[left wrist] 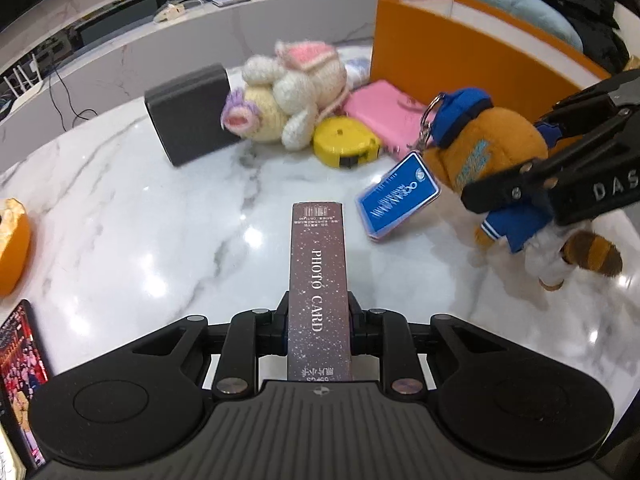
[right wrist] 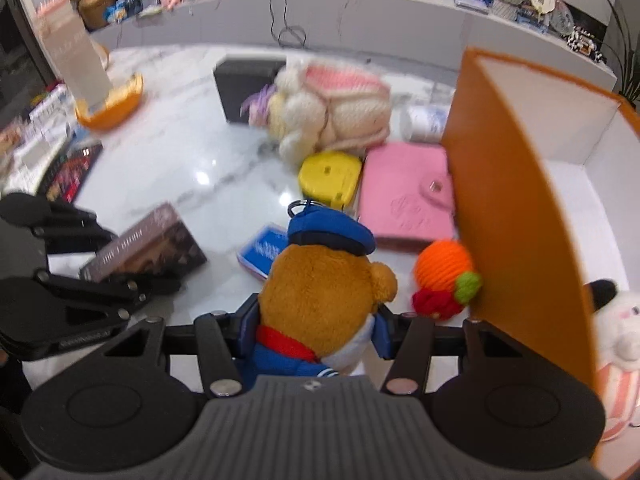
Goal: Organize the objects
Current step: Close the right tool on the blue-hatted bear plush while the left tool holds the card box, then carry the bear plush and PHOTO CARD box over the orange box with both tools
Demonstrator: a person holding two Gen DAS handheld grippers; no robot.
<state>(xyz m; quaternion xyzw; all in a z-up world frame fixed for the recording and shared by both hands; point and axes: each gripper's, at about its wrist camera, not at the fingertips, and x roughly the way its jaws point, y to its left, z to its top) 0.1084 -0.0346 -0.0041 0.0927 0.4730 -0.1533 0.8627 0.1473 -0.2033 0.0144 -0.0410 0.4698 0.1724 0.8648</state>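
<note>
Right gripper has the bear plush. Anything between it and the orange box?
Partly. The orange box's near wall stands upright between the bear plush in the right gripper and the box's white inside, so the plush must clear the rim. A knitted orange fruit lies against that wall's foot. Nothing else visible blocks it.

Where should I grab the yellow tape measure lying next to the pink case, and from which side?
Grip the yellow tape measure across its two curved side edges, coming from above. It lies flat on the marble table, so its broad face points up. The pink case sits tight on one side and the crocheted plush behind, so probably approach from the open front-left.
</note>
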